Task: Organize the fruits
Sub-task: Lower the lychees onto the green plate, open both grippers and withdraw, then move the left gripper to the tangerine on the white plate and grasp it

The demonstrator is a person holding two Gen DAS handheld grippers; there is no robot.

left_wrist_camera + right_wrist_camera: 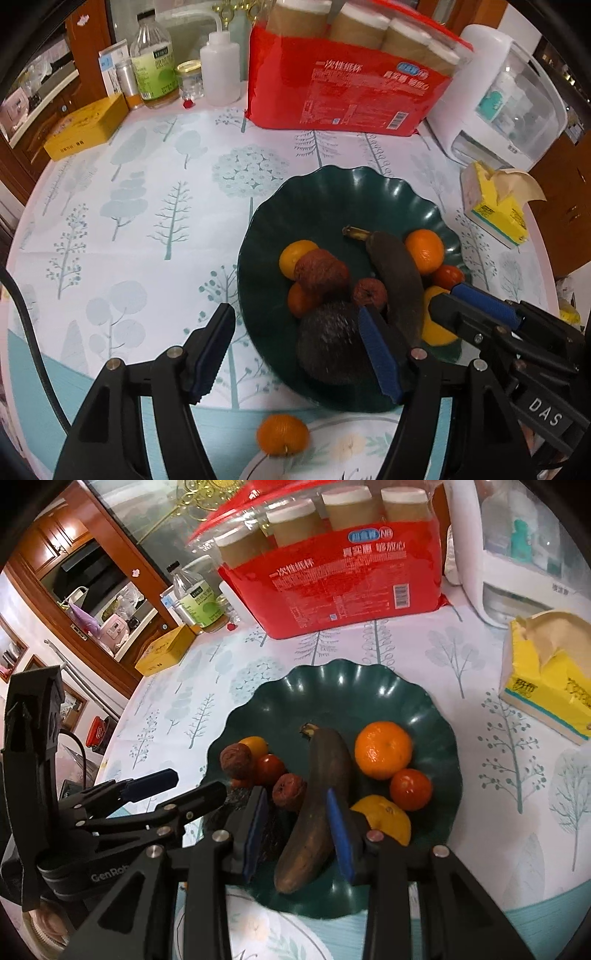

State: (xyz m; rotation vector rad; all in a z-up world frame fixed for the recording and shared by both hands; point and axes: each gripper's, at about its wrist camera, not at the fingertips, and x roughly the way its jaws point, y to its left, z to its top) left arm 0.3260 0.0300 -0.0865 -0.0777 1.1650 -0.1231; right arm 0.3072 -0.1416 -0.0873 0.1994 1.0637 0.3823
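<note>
A dark green scalloped plate (332, 192) (332, 686) holds a blackened banana (399, 273) (317, 805), a dark avocado (328, 343), two wrinkled brown fruits (321, 273), and several oranges and tangerines (424, 251) (382, 749). One tangerine (282, 434) lies on the tablecloth in front of the plate. My left gripper (295, 308) (197, 781) is open wide over the plate's near rim, its right pad beside the avocado, gripping nothing. My right gripper (295, 792) (445, 295) hovers narrowly open astride the banana, which rests in the plate with a gap at the left pad.
A red pack of paper cups (343, 92), bottles (153, 62), a yellow box (86, 125) and a white appliance (506, 103) line the back of the table. A yellow tissue pack (495, 206) sits right of the plate. A white round floral plate (351, 443) lies at the near edge.
</note>
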